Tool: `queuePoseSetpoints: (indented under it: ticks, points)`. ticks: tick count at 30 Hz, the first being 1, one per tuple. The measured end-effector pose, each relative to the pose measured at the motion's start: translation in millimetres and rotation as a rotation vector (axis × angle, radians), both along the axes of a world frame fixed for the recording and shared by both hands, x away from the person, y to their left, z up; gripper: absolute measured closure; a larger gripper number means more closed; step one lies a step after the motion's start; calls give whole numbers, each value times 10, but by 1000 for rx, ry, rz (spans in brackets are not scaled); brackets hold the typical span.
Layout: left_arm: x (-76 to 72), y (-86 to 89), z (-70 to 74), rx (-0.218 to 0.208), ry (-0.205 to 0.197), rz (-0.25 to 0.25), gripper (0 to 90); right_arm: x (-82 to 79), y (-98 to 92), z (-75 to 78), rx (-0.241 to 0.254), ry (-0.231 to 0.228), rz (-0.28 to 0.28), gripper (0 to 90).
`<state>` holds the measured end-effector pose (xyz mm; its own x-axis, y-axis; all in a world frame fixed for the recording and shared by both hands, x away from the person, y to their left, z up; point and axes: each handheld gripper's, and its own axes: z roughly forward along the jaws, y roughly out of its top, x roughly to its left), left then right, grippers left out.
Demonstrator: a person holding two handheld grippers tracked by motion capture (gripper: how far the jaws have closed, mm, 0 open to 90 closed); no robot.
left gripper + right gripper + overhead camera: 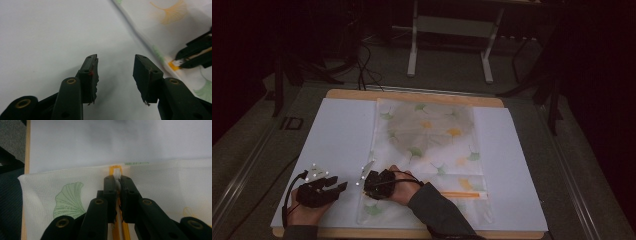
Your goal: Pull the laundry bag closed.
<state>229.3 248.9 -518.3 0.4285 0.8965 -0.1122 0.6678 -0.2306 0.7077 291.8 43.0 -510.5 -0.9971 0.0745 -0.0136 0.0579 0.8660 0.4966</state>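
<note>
two grippers work at the near edge of a white sheet [337, 130] covering the table. right gripper [117, 178]: jaws closed on the white zipper pull [117, 173] at the end of the orange zipper [113, 167] of a mesh bag [427, 145] printed with green and yellow leaves. the bag lies flat along the middle of the sheet, zipper near the person's side. left gripper [115, 66]: jaws apart with nothing between them, over bare sheet just beside the bag's edge, close to the right gripper.
</note>
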Motion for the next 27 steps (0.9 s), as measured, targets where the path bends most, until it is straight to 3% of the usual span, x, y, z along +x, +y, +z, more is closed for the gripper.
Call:
queuePoseSetpoints:
  ticks: [12,19,27]
  points:
    - [-77,-69,33,-59,29,-52,532,-6,16,16,15,-16,-2,845]
    - [-113,-214,35,-33,39,-95,511,-5,10,8,19,-18,1,845]
    - [-131,-327,28,-53,49,-150,433,6,1,22,39,-15,-12,845]
